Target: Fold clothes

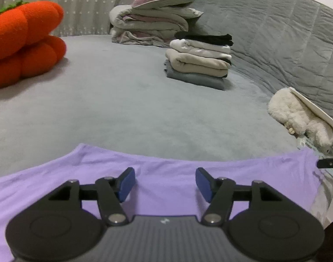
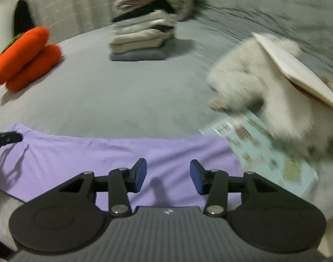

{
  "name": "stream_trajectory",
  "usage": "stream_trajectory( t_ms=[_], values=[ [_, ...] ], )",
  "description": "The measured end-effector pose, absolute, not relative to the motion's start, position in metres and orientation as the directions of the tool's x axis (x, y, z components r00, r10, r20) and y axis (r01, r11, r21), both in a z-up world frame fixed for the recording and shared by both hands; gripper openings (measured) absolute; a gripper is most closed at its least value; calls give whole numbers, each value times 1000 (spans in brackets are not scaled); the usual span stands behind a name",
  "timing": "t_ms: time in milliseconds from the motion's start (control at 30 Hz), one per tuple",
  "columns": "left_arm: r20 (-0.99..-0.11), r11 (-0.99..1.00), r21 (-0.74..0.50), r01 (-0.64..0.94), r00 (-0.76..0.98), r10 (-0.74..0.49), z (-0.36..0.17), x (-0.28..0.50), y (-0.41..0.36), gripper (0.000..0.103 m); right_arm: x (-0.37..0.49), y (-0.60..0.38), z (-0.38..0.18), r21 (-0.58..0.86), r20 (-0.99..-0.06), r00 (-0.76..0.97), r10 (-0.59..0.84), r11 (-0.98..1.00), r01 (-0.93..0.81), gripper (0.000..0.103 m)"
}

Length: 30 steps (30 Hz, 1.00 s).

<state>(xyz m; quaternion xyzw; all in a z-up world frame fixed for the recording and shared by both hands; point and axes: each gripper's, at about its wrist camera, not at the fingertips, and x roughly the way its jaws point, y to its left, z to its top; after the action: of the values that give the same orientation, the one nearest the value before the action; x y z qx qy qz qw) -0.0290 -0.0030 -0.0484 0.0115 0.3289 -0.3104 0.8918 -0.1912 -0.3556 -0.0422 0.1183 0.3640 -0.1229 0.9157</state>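
Note:
A lilac garment [image 1: 166, 174] lies flat across the near part of the grey bed [image 1: 122, 100], its far edge straight. My left gripper [image 1: 165, 182] hovers over its middle, jaws open with nothing between the blue pads [image 1: 128, 183]. In the right wrist view the same lilac garment [image 2: 122, 152] spreads under my right gripper [image 2: 168, 175], which is also open and empty. The tip of the other gripper shows at the left edge [image 2: 4, 138] and at the right edge of the left wrist view [image 1: 329, 163]. A stack of folded clothes [image 1: 199, 62] stands farther back.
An orange plush cushion [image 1: 24, 43] sits far left. Folded bedding with a mauve pillow [image 1: 157, 19] lies at the back. A white fluffy toy [image 2: 264, 83] under a pale book [image 2: 297, 69] rests at the right, on a light-blue booklet [image 2: 271, 152] that touches the garment's right edge.

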Motion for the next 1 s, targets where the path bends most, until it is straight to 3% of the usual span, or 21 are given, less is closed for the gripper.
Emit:
stream_trajectory(
  t_ms=[167,467,767,833,900,1000],
  values=[
    [-614,818,-170,549,590,-524,-49,-45,12,71,-214,-358,-46,222,-700,697,-158,879,421,51],
    [-605,811,-145,567,598,-526,-44,-68,30,72,-234,-371,-61,379,-664,717,-211,732,567,51],
    [-604,809,-144,571,596,-528,-42,-74,34,72,-228,-382,-77,465,-604,713,-357,568,679,42],
    [-607,809,-142,571,595,-526,-43,-74,33,72,-223,-379,-78,422,-601,690,-403,573,703,33],
    [-609,808,-145,571,592,-527,-43,-75,33,72,-223,-376,-77,382,-596,665,-451,569,728,1],
    [-611,807,-149,571,588,-529,-43,-76,33,72,-235,-375,-72,384,-557,655,-511,541,748,1]
  ],
)
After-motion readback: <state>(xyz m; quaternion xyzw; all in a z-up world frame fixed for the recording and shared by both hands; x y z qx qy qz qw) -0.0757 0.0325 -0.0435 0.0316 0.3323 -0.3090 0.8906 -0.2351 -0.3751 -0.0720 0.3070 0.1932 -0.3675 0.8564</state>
